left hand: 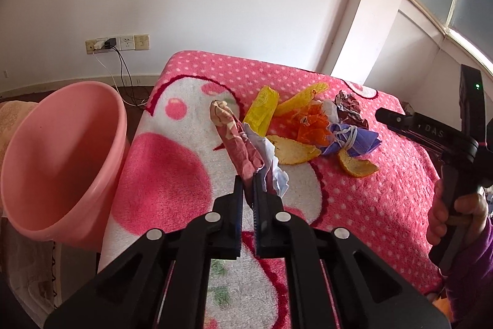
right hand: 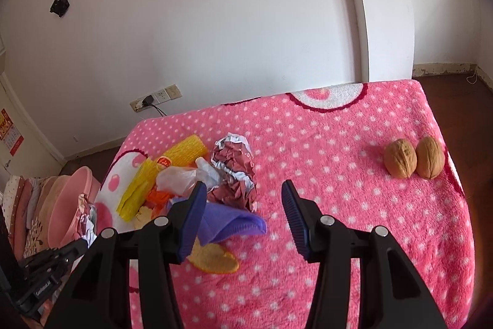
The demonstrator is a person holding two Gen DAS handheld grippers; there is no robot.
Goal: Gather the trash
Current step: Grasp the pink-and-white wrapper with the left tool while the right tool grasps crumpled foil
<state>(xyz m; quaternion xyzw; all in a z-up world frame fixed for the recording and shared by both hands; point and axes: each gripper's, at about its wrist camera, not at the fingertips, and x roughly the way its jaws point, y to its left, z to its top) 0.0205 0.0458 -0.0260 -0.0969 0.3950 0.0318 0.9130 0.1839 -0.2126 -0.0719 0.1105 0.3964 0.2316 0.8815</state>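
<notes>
Trash pile (right hand: 197, 190) lies between basin (right hand: 72, 205) and walnuts (right hand: 414, 158).

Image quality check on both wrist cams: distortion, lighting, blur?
Left wrist view: heavy fisheye bend at the window frame, dark vignette corners, sunlit wall strip, sharp on the crumpled wrapper. Right wrist view: same barrel bend, walnuts and blanket slightly soft, even daylight, no glare.

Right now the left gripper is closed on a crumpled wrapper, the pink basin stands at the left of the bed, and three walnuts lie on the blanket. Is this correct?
Not quite: the right wrist view shows two walnuts, not three, side by side on the blanket. The rest holds: the left gripper is closed on a crumpled wrapper, and the pink basin stands at the bed's left.
</notes>
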